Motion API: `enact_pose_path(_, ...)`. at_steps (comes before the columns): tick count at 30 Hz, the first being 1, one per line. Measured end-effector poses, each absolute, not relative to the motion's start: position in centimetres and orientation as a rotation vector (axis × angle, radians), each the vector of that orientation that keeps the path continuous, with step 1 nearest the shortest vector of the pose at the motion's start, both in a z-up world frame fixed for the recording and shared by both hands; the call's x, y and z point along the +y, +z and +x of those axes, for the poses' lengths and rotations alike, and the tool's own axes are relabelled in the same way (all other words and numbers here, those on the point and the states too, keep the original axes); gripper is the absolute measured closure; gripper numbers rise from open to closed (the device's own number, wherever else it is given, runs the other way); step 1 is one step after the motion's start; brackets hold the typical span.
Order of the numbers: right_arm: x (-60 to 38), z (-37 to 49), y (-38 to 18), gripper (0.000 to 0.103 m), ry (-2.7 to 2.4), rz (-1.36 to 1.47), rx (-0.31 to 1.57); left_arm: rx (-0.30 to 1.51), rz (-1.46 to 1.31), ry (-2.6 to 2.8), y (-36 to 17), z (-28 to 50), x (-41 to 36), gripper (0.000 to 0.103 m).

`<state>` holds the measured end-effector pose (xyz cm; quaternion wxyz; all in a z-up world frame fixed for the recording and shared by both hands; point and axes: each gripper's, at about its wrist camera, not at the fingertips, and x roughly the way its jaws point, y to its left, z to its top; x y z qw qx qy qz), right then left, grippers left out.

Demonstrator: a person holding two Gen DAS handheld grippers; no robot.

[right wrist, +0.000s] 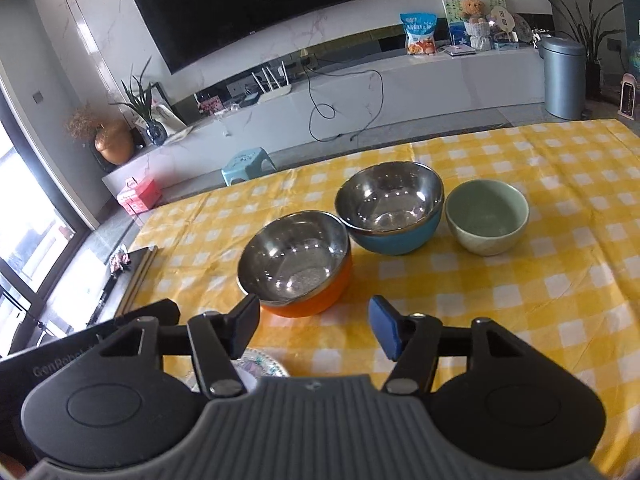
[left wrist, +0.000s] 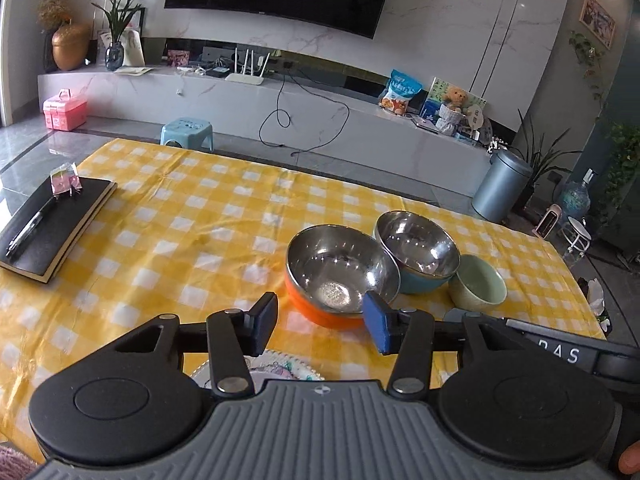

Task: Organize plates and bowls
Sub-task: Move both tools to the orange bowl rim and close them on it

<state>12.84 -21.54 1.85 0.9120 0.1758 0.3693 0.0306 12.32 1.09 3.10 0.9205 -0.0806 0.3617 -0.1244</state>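
Three bowls stand in a row on the yellow checked tablecloth (left wrist: 200, 216): an orange steel-lined bowl (left wrist: 340, 276) (right wrist: 296, 264), a blue steel-lined bowl (left wrist: 416, 252) (right wrist: 390, 210) and a small pale green bowl (left wrist: 478, 282) (right wrist: 486, 216). A patterned plate (left wrist: 280, 368) (right wrist: 260, 364) lies at the near edge, mostly hidden under both gripper bodies. My left gripper (left wrist: 320, 320) hangs open above the table just short of the orange bowl, nothing between its fingers. My right gripper (right wrist: 314, 322) is also open and empty, in front of the orange bowl.
A black notebook (left wrist: 52, 228) with a pen and a small wrapper lies at the table's left side. The right gripper's body (left wrist: 560, 352) shows at the right of the left wrist view. Beyond the table are a blue stool (left wrist: 186, 132), a TV cabinet and a grey bin (left wrist: 500, 184).
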Motion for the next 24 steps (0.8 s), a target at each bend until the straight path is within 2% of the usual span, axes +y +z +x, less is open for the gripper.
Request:
enact_pose_path(9, -23.0, 19.6, -0.8, 0.043, 0.004, 0.423, 0.903, 0.868, -0.103, -0.223, -0.1, 19.2, -1.7, 0.047)
enact_pose_path(16, -21.9, 22.2, -3.1, 0.049, 0.049, 0.409, 0.874, 0.808, -0.134, -0.208, -2.7, 21.1, -0.9, 0.047)
enact_pose_path(24, -21.7, 22.9, -4.8, 0.056, 0.036, 0.407, 0.861, 0.829, -0.165, -0.208, -4.5, 22.8, -0.7, 0.048)
